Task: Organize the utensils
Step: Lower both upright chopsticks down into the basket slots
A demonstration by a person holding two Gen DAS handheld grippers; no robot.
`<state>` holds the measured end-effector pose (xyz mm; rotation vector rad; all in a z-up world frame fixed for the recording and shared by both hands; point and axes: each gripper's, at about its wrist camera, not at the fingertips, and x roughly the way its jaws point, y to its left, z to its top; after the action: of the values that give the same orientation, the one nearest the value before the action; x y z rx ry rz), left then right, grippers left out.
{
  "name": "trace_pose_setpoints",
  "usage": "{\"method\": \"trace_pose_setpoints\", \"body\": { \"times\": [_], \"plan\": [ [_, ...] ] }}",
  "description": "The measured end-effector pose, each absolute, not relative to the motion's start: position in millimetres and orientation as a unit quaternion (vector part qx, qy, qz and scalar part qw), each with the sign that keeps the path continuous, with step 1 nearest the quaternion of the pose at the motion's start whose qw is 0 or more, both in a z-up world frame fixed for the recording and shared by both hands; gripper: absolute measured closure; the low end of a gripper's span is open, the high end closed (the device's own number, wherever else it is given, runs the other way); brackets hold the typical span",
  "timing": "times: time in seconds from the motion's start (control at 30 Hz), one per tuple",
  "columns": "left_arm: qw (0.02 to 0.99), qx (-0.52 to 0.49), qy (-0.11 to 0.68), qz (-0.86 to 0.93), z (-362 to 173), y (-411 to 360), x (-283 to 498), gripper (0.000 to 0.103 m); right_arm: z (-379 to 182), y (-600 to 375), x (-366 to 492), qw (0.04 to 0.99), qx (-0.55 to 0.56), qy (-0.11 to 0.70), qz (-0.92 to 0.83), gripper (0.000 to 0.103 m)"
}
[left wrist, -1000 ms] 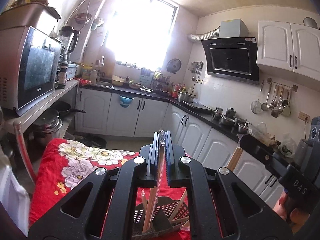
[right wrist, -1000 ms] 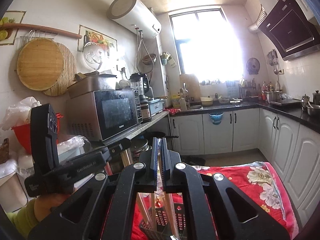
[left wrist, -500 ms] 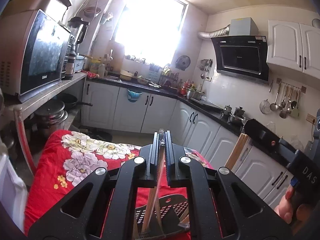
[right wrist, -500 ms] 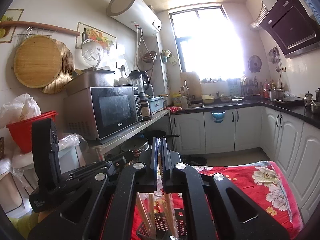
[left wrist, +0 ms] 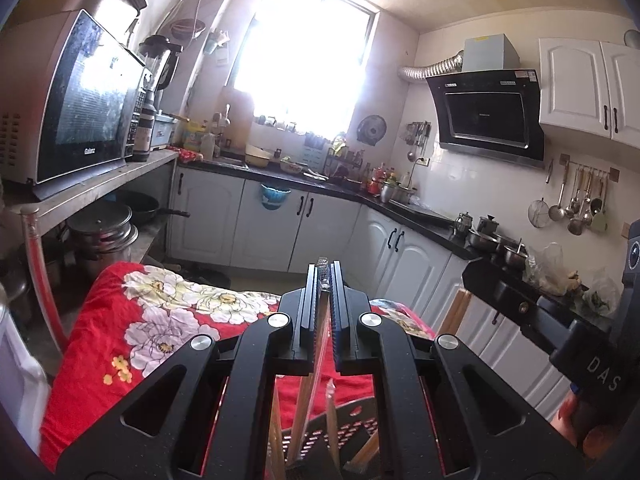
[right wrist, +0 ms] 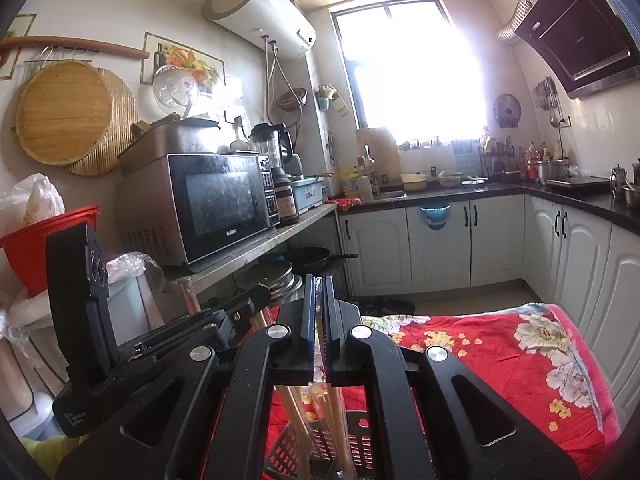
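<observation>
My left claw (left wrist: 325,280) is pressed together on a wrapped chopstick (left wrist: 316,344), which runs down between the fingers toward the dark slotted utensil basket (left wrist: 352,428) at the near edge of my left view. More chopsticks (left wrist: 366,452) stand or lean inside that basket, though the claw body hides most of them. The basket sits on the table, covered by a red floral cloth (left wrist: 132,320) that spreads to the left and far side.

My right claw (right wrist: 316,292) is likewise pinched shut on a thin wrapped utensil (right wrist: 319,344), too narrow and too hidden for me to say what kind. Below it, in the right view, I see the same basket (right wrist: 316,440) with several wooden chopsticks (right wrist: 294,412) upright in it, near and just under the fingers.

Each claw shows in the other's view: the right one (left wrist: 532,312) at the right edge of the left camera, with light wooden sticks (left wrist: 456,316) at its tip, the left one (right wrist: 168,336) at the near left of the right camera.

Far off, a microwave (right wrist: 208,208) rests on a shelf at the left, and white cabinets (left wrist: 280,224) line the far wall.
</observation>
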<state>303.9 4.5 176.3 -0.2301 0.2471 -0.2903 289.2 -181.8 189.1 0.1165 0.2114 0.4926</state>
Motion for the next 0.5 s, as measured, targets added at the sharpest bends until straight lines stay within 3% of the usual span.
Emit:
{"method": "trace_pose_setpoints", "body": {
  "times": [0.5],
  "plan": [
    [0.974,-0.113,0.129,-0.147,138.1,2.4,324.0,0.100,144.2,-176.1,312.2,0.964,0.056,0.141,0.219,0.099]
  ]
}}
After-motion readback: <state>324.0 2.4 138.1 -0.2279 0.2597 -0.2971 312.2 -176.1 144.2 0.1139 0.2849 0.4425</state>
